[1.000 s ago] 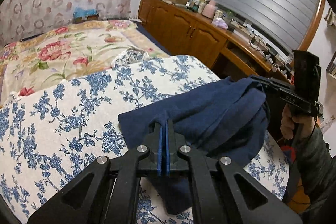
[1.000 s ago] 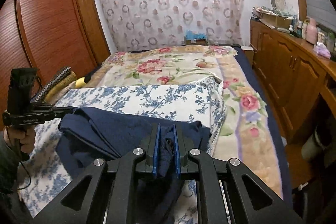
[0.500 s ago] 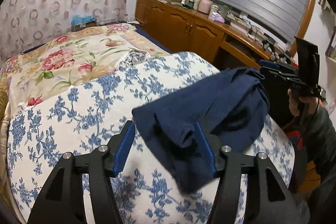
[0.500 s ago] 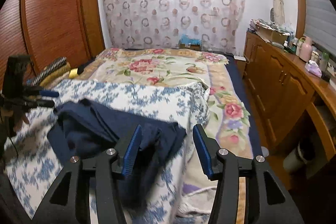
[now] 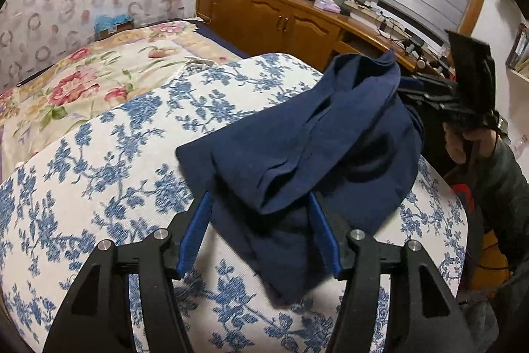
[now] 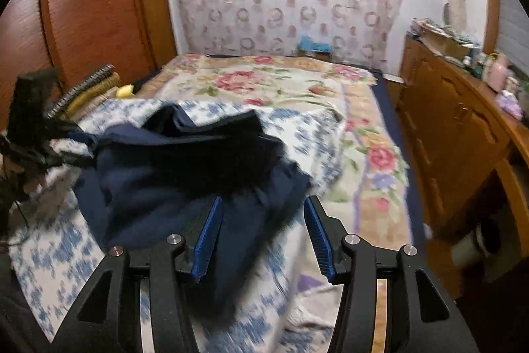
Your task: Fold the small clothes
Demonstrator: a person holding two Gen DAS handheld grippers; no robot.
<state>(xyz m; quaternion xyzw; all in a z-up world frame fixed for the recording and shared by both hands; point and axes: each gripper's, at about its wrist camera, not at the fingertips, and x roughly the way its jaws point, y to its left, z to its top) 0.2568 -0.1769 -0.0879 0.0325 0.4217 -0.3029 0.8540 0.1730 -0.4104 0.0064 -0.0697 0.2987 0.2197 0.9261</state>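
A navy blue garment (image 5: pixel 314 148) lies bunched in loose folds on the blue-flowered white cover (image 5: pixel 99 187). My left gripper (image 5: pixel 261 200) is open just above the garment's near end; the cloth lies under the gap and the pads do not press on it. In the right wrist view the same garment (image 6: pixel 172 174) is blurred, and my right gripper (image 6: pixel 263 202) is open over its other end, holding nothing. Each gripper shows in the other's view: the right gripper (image 5: pixel 416 95) at the cloth's far right, the left gripper (image 6: pixel 76 138) at its left.
A rose-patterned bedspread (image 6: pixel 281 81) covers the bed beyond the cover. A wooden cabinet (image 5: pixel 281 19) with a cluttered top runs along the right side. A wooden wardrobe (image 6: pixel 92 5) stands on the left. A person's hand (image 5: pixel 463 141) holds the right gripper.
Both grippers were shut on the navy garment and have opened. The cloth has dropped onto the flowered cover and both grippers have drawn slightly back from it.
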